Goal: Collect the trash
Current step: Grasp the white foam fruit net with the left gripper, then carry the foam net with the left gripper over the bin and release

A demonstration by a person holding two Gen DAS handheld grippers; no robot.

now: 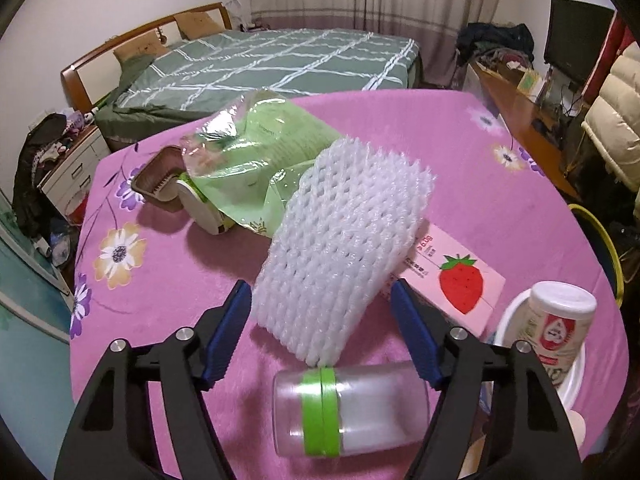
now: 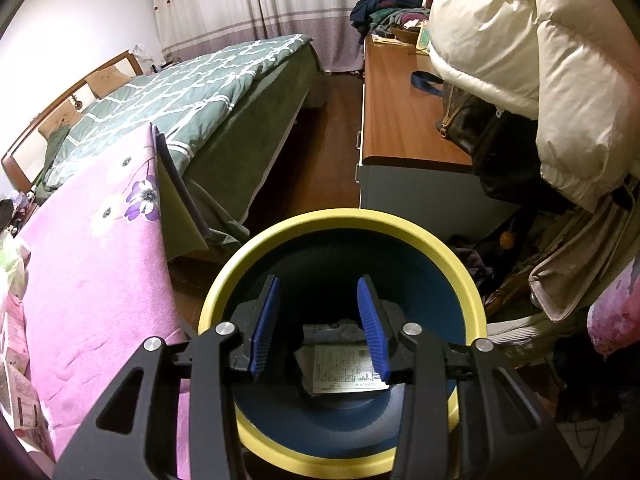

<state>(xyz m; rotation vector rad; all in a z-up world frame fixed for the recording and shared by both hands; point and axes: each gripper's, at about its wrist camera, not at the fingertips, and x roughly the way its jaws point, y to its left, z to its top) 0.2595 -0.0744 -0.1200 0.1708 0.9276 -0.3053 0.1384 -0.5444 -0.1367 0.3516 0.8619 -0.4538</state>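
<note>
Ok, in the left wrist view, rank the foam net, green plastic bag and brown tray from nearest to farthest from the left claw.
1. Foam net, between the left claw's fingers.
2. Green plastic bag, behind the net, up-left.
3. Brown tray, farthest, at the table's far left.

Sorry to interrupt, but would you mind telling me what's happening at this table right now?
Someone is clearing trash off a pink flowered tablecloth with two handheld grippers. The left gripper straddles a white foam net, its jaws on either side, not yet squeezing it. The right gripper hangs open and empty over a yellow-rimmed bin beside the table, where a labelled packet already lies.
</note>
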